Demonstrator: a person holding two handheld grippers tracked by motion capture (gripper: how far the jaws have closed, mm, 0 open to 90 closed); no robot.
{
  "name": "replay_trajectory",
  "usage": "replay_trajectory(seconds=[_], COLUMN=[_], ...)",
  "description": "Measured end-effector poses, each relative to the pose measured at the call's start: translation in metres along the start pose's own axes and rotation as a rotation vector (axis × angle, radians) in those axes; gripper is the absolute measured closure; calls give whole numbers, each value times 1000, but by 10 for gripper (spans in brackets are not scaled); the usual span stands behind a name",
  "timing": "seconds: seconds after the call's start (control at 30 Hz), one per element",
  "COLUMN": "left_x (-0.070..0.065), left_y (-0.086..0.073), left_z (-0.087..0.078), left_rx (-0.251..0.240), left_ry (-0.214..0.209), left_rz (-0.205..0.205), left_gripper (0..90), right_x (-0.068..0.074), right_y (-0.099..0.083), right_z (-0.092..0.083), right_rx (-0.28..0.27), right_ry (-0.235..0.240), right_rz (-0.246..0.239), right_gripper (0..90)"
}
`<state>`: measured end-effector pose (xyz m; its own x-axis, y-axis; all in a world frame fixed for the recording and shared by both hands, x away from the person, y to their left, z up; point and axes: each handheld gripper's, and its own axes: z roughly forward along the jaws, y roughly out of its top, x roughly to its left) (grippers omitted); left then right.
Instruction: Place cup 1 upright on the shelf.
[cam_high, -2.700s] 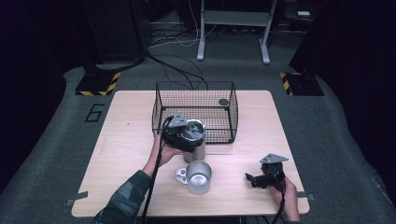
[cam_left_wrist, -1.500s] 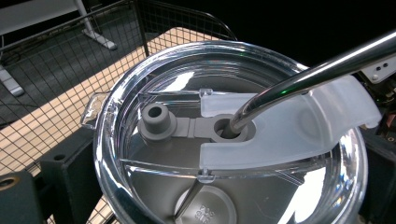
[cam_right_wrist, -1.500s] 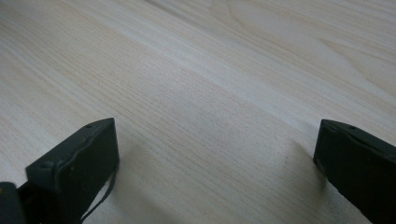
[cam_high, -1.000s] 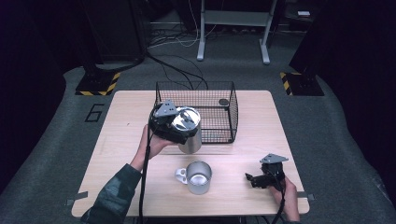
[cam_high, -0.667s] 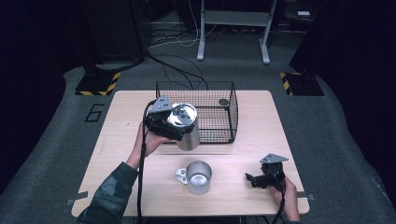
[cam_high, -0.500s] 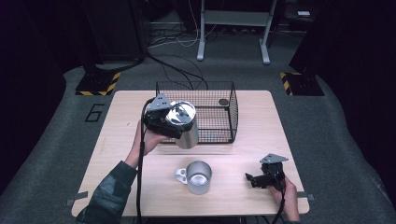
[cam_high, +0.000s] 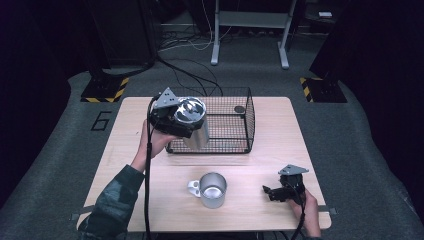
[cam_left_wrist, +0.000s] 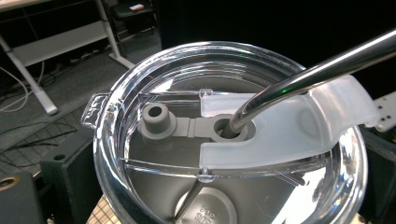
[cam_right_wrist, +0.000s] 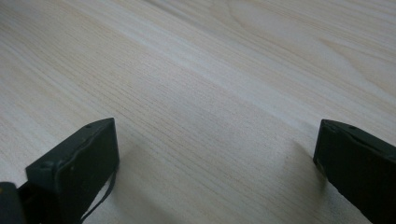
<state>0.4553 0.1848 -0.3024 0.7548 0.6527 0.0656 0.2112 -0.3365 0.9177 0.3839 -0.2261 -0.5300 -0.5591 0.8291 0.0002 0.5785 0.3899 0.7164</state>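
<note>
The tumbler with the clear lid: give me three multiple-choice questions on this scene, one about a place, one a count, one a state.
1. Where is the tumbler?
A. held above the wire basket's left end
B. lying on the floor
C. beside the right gripper

2. How many metal cups stand on the table outside the basket?
A. none
B. one
C. three

3. How do the right gripper's jaws stand?
A. clamped on a cup
B. wide apart over bare wood
C. holding a straw

A: the left gripper holds it there.
B: the open mug.
B: the right gripper view shows wood between them.
</note>
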Motion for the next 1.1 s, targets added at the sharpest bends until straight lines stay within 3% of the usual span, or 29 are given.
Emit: replay_trajectory(seconds=[0.57,0.87,1.1], left_x=[27,46,56], left_y=[9,10,6], left_z=[12,22,30], left_rx=[19,26,40], left_ry=[79,139,164], left_rz=[-28,-74,-94], left_gripper=[38,38,38], right_x=[0,0,0], right_y=[0,0,0], right_z=[0,0,0], right_rx=[1,0,0], right_ry=[3,3,3], right_rz=[-4,-3,-2], right_gripper=[0,0,0])
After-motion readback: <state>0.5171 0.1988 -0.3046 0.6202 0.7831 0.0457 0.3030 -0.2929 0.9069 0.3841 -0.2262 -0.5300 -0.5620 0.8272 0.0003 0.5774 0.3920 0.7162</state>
